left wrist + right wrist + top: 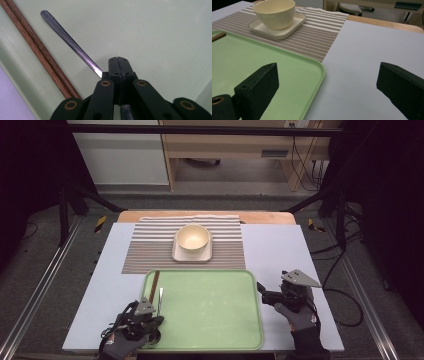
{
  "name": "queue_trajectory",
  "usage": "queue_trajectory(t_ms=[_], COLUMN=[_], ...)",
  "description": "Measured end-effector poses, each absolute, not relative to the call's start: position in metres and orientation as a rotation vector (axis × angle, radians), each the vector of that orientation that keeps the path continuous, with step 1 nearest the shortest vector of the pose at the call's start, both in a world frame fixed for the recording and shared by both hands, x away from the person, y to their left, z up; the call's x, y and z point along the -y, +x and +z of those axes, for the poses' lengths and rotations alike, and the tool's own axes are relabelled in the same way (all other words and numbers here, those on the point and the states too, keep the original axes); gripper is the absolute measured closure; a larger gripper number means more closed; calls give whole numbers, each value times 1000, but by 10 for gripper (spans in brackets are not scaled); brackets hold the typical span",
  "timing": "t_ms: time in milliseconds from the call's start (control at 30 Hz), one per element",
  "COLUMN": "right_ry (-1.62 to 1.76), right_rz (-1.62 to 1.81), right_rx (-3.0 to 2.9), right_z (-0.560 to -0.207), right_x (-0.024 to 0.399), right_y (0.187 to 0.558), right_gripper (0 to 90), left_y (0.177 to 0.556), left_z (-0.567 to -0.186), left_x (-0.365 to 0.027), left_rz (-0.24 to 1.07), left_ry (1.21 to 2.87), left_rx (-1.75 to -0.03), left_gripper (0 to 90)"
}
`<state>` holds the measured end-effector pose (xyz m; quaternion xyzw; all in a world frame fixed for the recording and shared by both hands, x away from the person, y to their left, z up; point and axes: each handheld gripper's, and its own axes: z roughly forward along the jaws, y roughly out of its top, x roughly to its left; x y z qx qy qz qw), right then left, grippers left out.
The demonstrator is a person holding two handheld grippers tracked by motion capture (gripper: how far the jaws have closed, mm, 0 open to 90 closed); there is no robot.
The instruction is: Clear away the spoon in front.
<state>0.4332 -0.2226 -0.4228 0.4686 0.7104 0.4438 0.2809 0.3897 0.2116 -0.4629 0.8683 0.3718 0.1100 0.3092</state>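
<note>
A: Spoon [67,40] status? Metal one on the green tray [220,320].

B: Lying along the tray's left side, just beside the wooden chopsticks [37,47], not touching them. Left gripper [118,61] has its jaws pressed together on the near part of the handle. In the left gripper view the handle runs out from under the jaw tips toward upper left, and a bit of metal shows below the jaws too. So it's pinched partway along the handle, not at the end.

A: Why there?

B: My read: a thin flat handle lying on a flat tray leaves only the edges to catch, so the jaws close across its width. Whether it's lifted off the tray or flat on it, can't tell.

A: Left hand pose?

B: High view: left gripper [150,317] at the tray's near-left corner, gloved hand behind it, jaws pointing forward and down over the rim.

A: Right side?

B: Right gripper [262,292] sits off the tray's right edge over the bare table [280,250], jaws wide apart, nothing between them. The right gripper view looks across the tray corner toward the cream bowl [274,12] on its square plate [287,31], both on the striped placemat [317,40]. Looks parked, out of the left hand's way.

A: Risk?

B: Thin handle could pivot in the pinch.
</note>
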Motion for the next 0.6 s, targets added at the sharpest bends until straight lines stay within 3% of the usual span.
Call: queue_trajectory(t_ms=[300,600], right_ry=[1251,1262], right_rz=[1185,1159], right_rx=[-1897,-1895], right_z=[-423,-424], right_x=[224,225], right_y=[433,435], right_gripper=[23,35], left_y=[393,413], left_z=[-448,-430], left_x=[-216,-218], left_rz=[363,455], left_ry=[2160,2032], left_rx=[-960,-976], left_gripper=[813,482])
